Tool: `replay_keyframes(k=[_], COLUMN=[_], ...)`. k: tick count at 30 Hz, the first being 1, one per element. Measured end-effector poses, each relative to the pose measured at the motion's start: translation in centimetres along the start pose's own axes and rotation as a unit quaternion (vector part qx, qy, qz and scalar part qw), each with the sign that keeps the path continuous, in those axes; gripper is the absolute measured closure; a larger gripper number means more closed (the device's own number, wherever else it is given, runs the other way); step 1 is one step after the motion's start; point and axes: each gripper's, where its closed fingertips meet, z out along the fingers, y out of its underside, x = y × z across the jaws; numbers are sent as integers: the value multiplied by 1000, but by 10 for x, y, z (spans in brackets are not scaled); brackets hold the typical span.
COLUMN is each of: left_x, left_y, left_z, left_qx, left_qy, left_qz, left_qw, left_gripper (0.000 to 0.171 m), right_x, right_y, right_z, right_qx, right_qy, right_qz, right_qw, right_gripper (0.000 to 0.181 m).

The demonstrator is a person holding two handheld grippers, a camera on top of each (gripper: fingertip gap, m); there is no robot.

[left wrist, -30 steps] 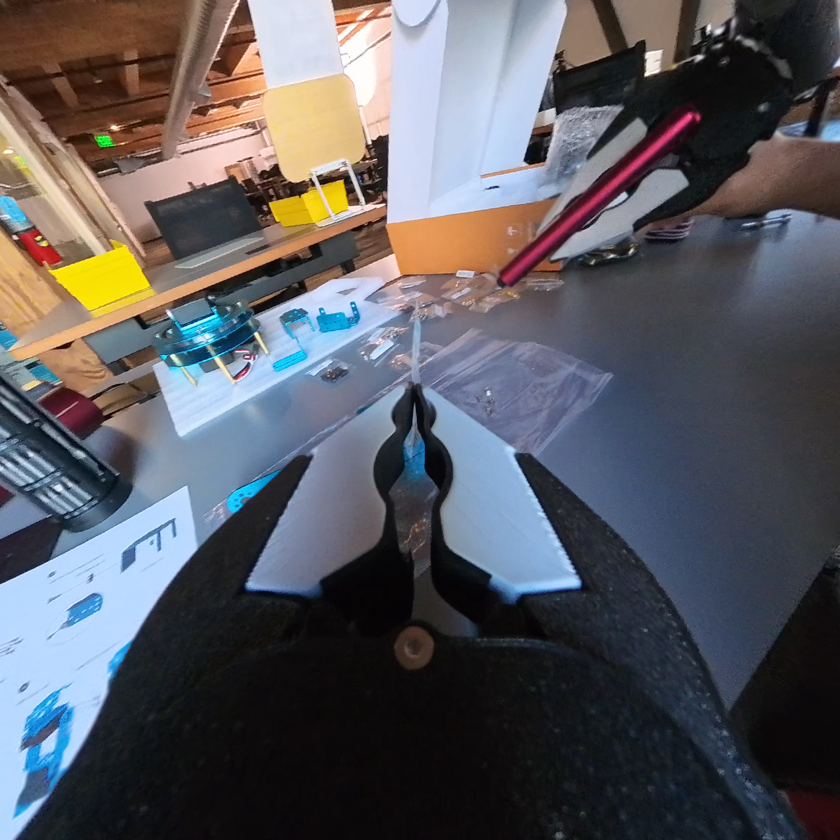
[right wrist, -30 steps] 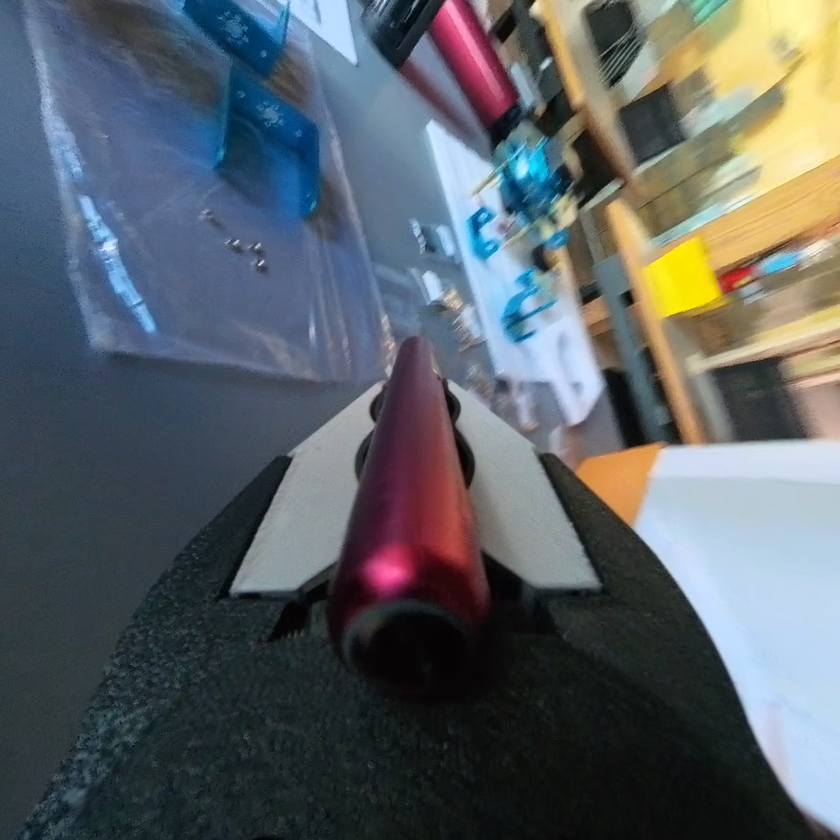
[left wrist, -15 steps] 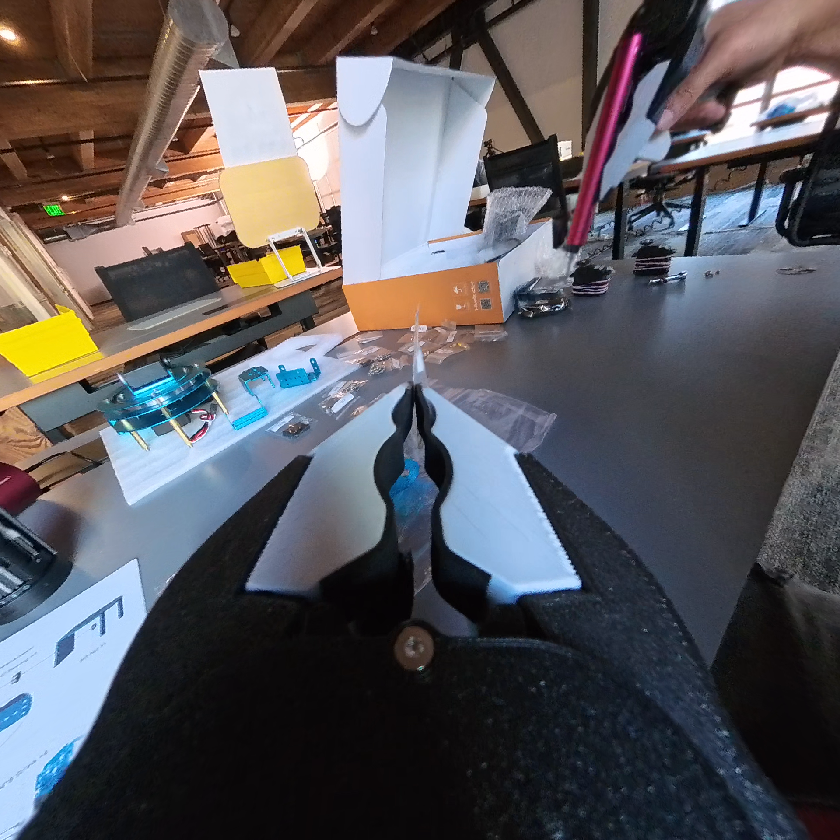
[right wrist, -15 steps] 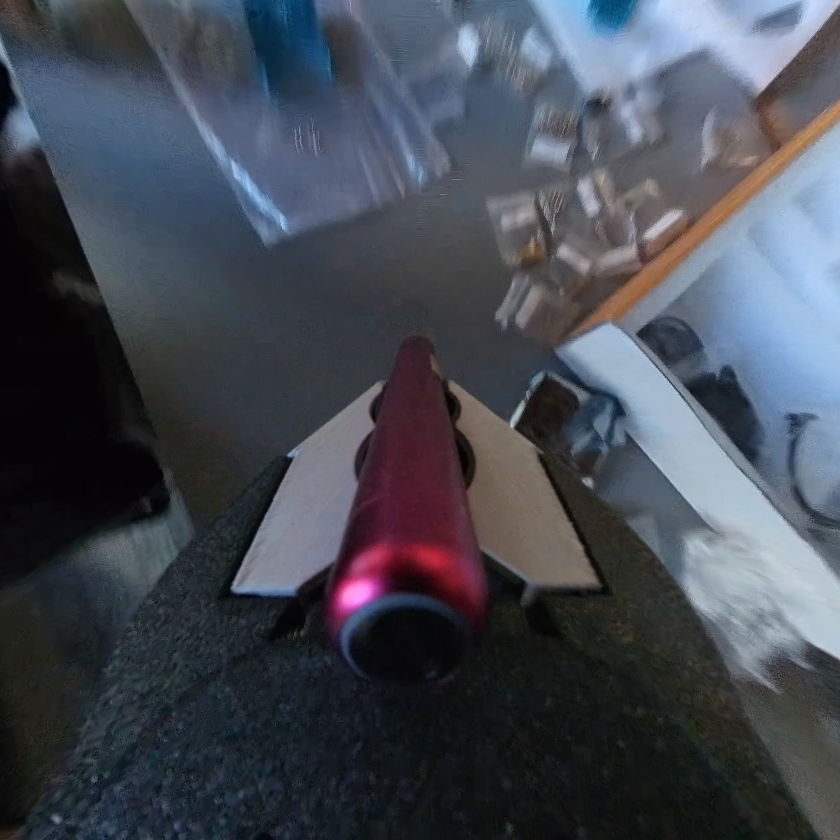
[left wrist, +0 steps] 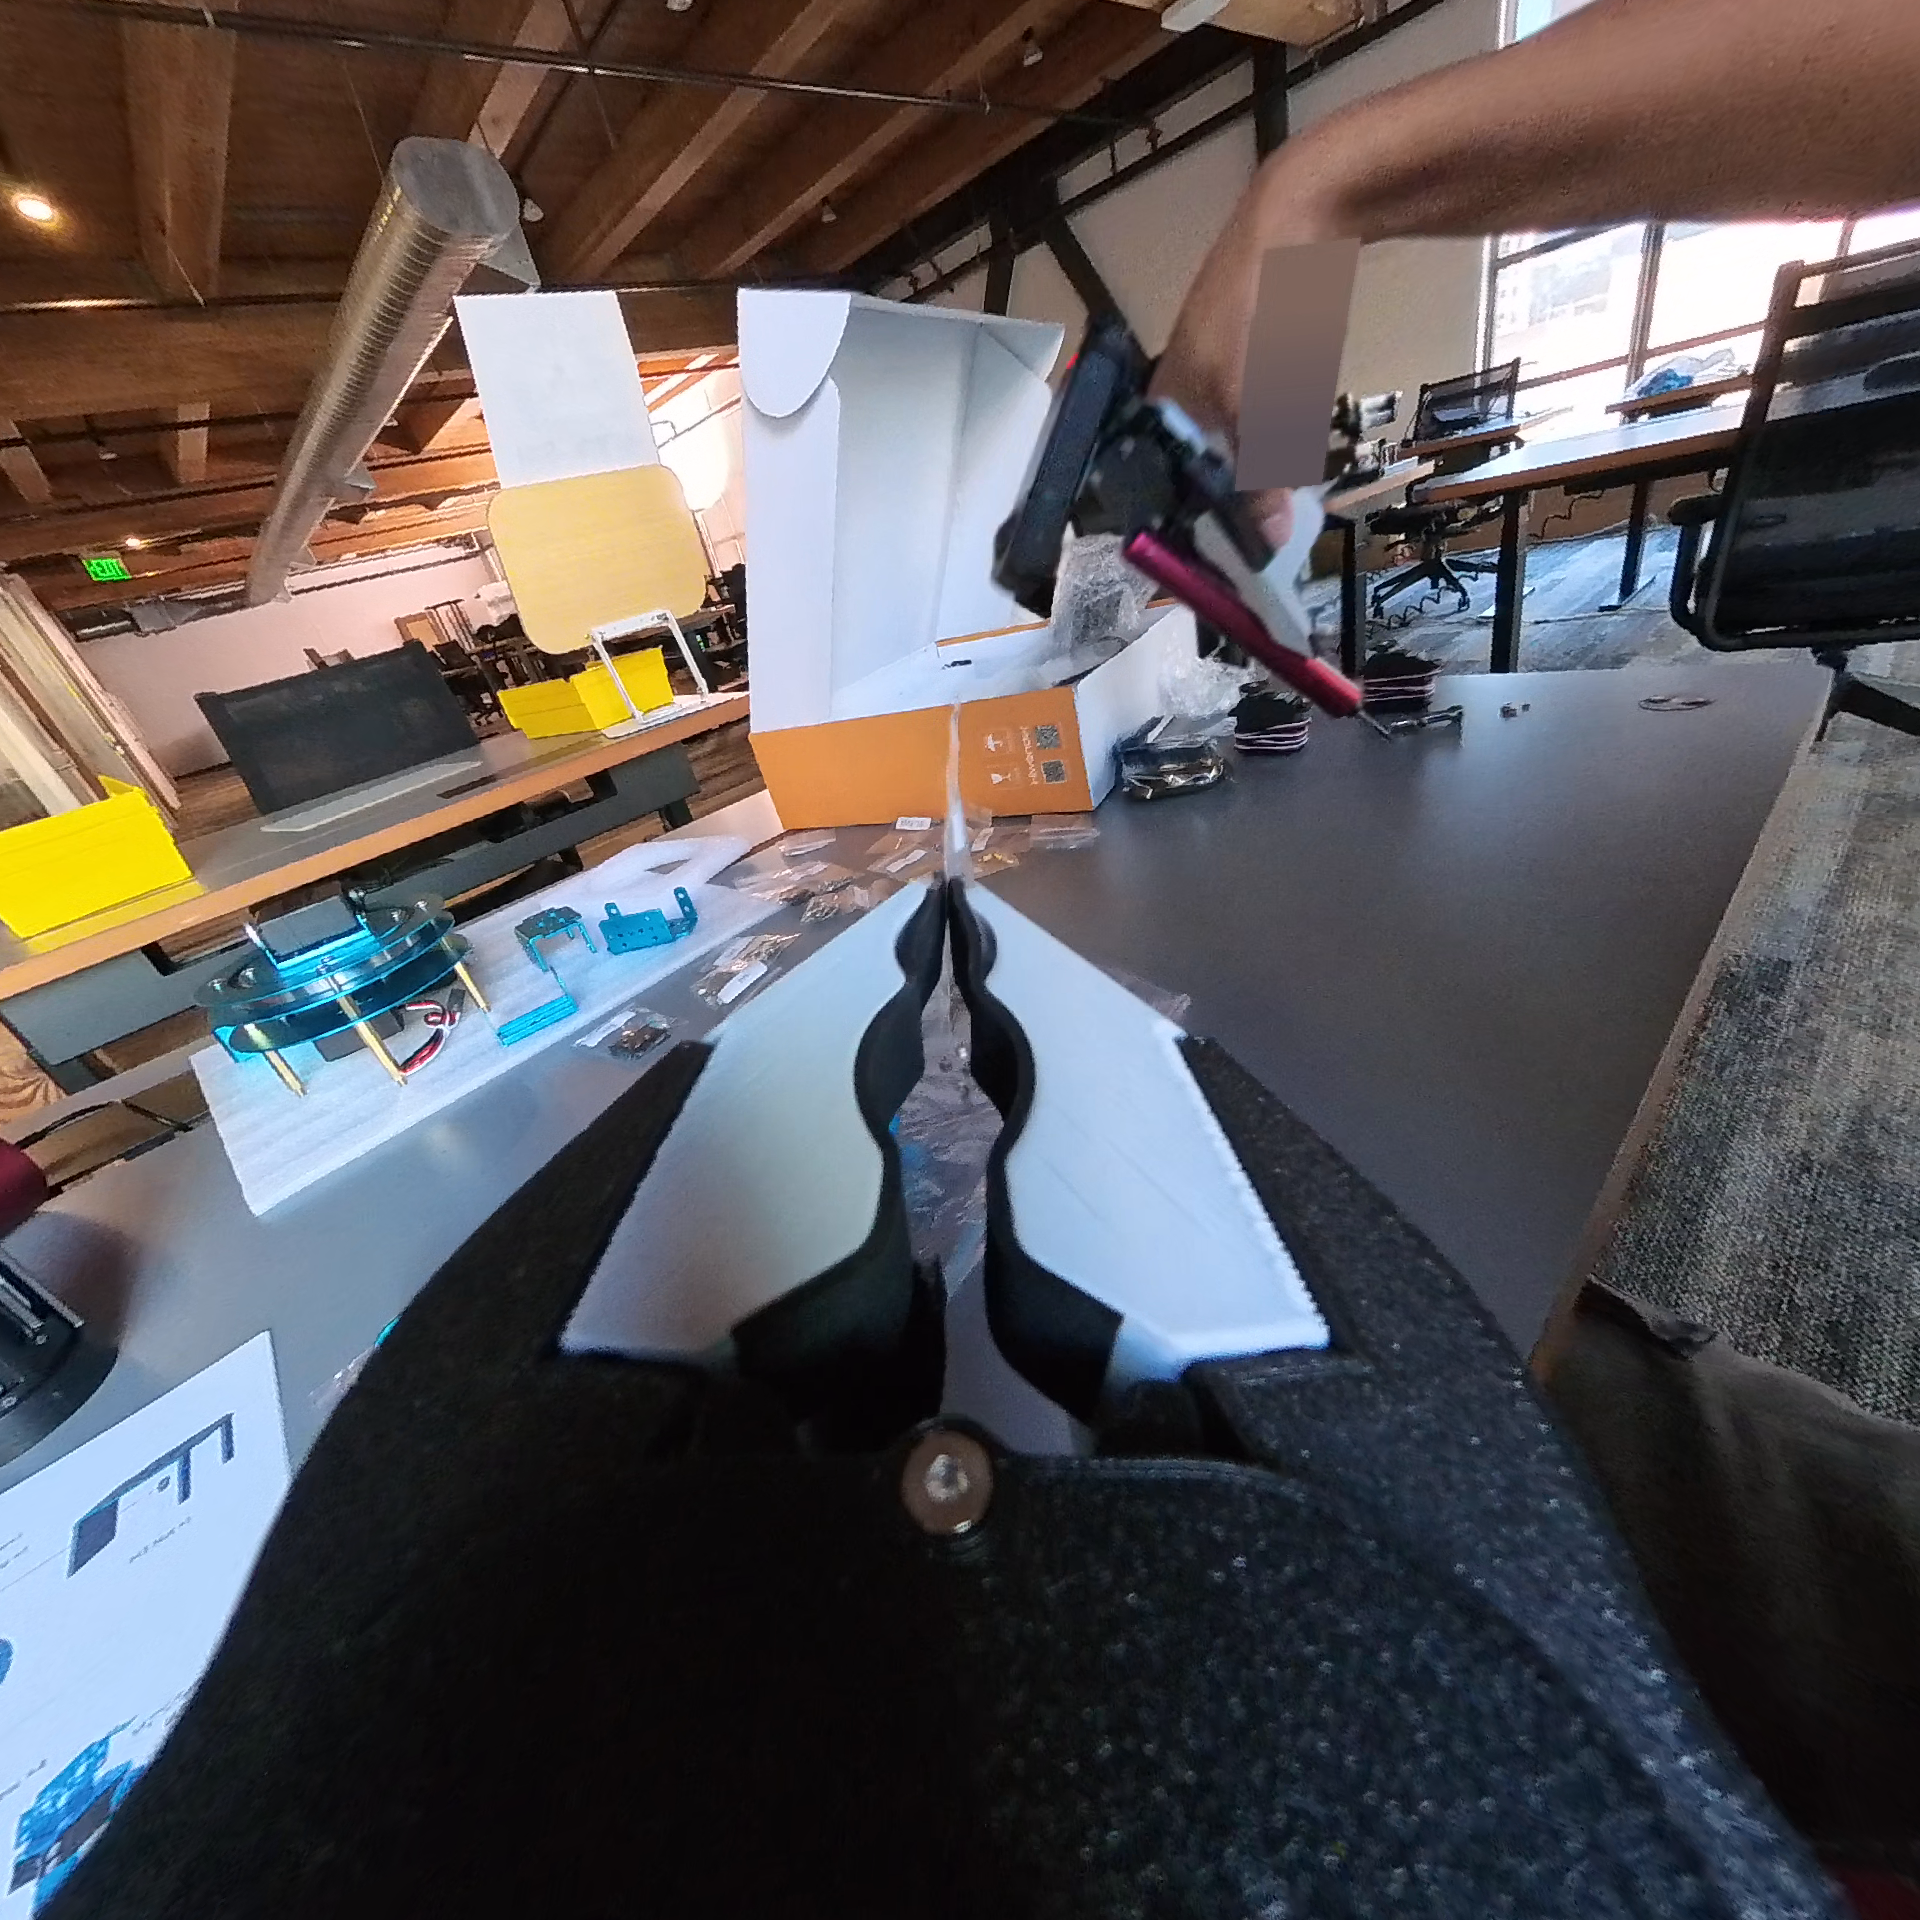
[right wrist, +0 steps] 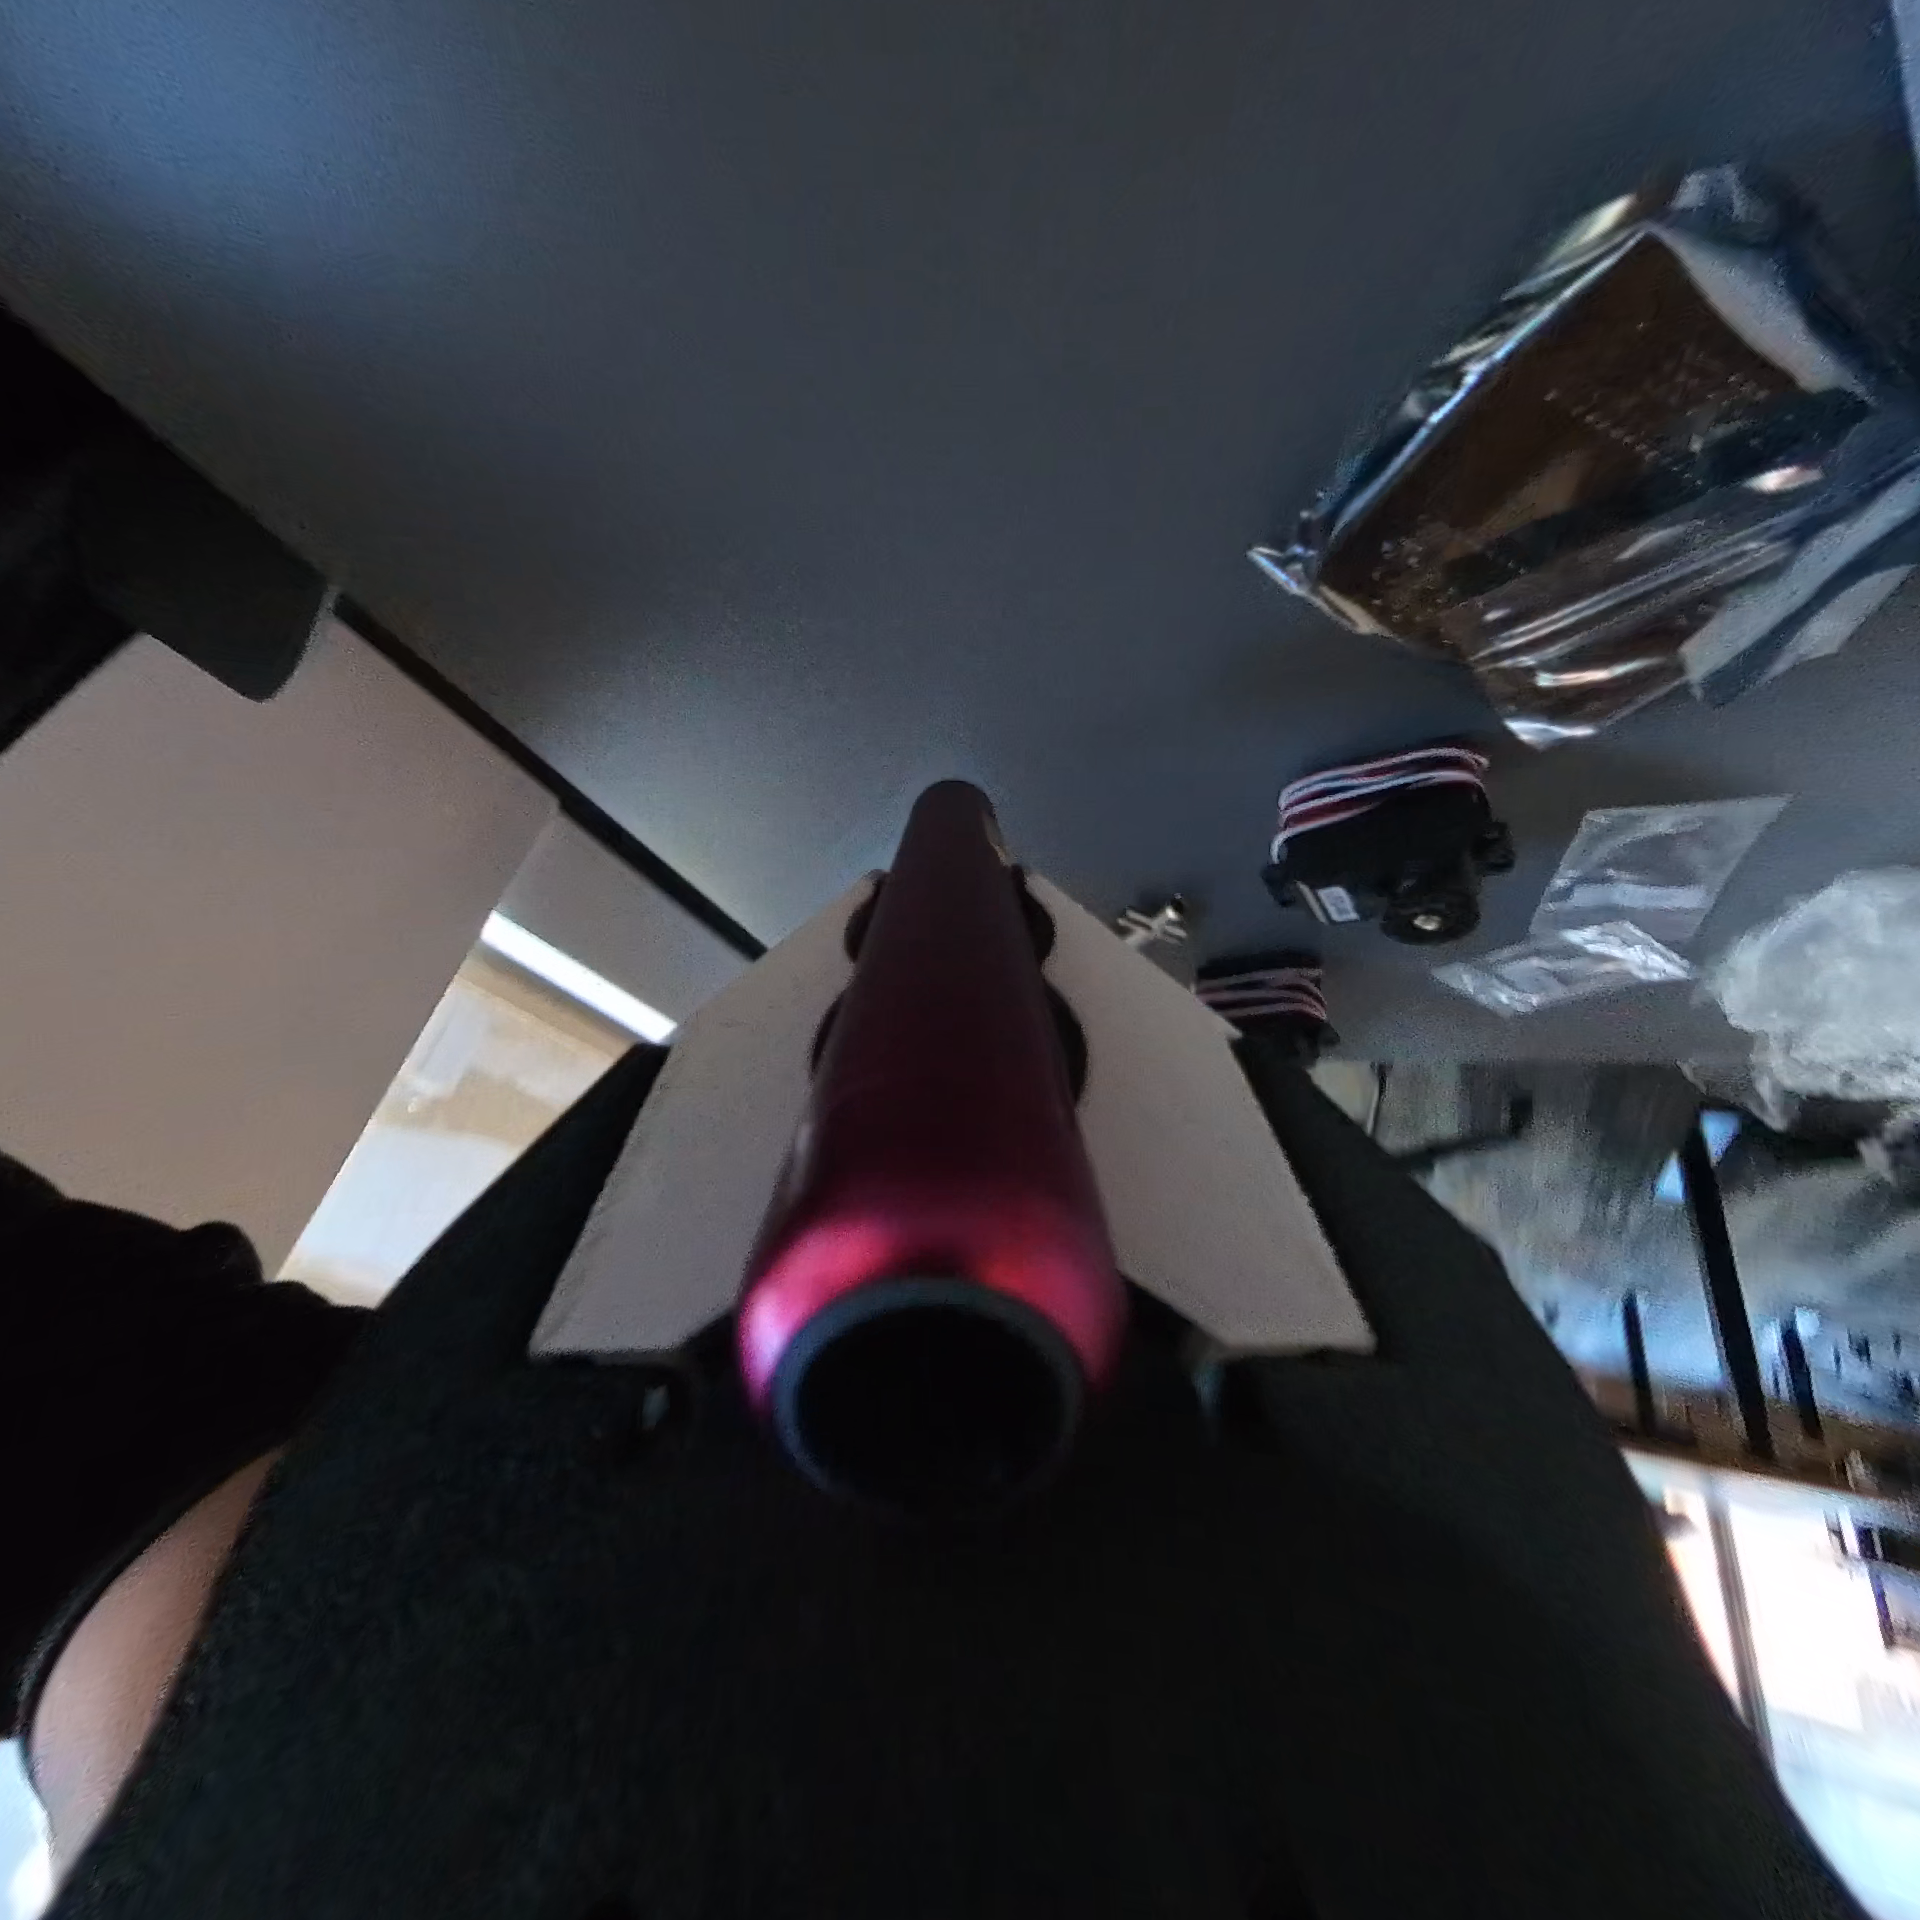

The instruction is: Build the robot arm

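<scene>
Dark grey worktop (left wrist: 1455,935): white foam sheet (left wrist: 343,1122) at 9 o'clock, open orange-and-white box (left wrist: 914,758) at 12, small parts bags (left wrist: 914,852) before it, printed sheet (left wrist: 114,1538) at 7, black servos (right wrist: 1382,862) and a foil-bagged board (right wrist: 1621,488) at 1.

Screwdriver (right wrist: 940,1122) tip — hidden; surroundings blurred

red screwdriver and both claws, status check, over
Left claw shut on clear plastic bag. Right claw shut on red screwdriver, tip by black servo. Grey table cluttered.
</scene>
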Motion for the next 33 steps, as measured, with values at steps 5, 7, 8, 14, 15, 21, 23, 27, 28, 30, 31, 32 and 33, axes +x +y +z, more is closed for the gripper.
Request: replay_keyframes(k=[5, 7, 8, 14, 15, 21, 23, 27, 28, 30, 31, 32, 33], left_x=[6, 8, 9, 9, 9, 7, 4, -4, -6, -14, -19, -27, -33], left_y=[-4, -6, -6, -3, -3, 2, 5, 9, 9, 9, 8, 7, 7], left_z=[-2, -3, -3, -1, 0, 1, 3, 6, 6, 7, 8, 9, 10], left_qx=[4, 6, 7, 0, 0, -4, -9, -19, -18, -15, -13, -8, -2], left_qy=[3, 6, 8, 6, 6, 3, 0, 0, 2, -6, -17, -35, -52], left_qz=[8, 7, 8, 17, 17, 19, 19, 17, 11, 4, 1, -1, -7], left_qw=[1000, 1000, 1000, 1000, 1000, 1000, 1000, 1000, 1000, 1000, 1000, 999, 999], left_gripper=[171, 171, 171, 171, 171, 171, 171, 171, 171, 171, 171, 171, 171], right_x=[27, 28, 28, 25, 24, 23, 22, 21, 23, 26, 19, 2, -26], right_y=[-19, -32, -40, -81, -85, -87, -86, -87, -85, -93, -109, -136, -171], right_z=[17, 23, 26, 35, 36, 37, 39, 33, 24, -4, -23, -47, -76], right_qx=[-162, -197, -206, -211, -208, -192, -178, -126, -109, -29, 49, 158, 288], right_qy=[25, 25, 25, 49, 48, 61, 55, 67, 83, 141, 162, 174, 176], right_qz=[30, 24, 23, -9, -13, -26, -20, 5, 19, 36, 25, -5, -56], right_qw=[986, 980, 978, 976, 977, 979, 982, 990, 990, 989, 985, 972, 940], right_gripper=[48, 37, 162, 162, 162, 161, 161, 147, 146, 130, 121, 114, 111])
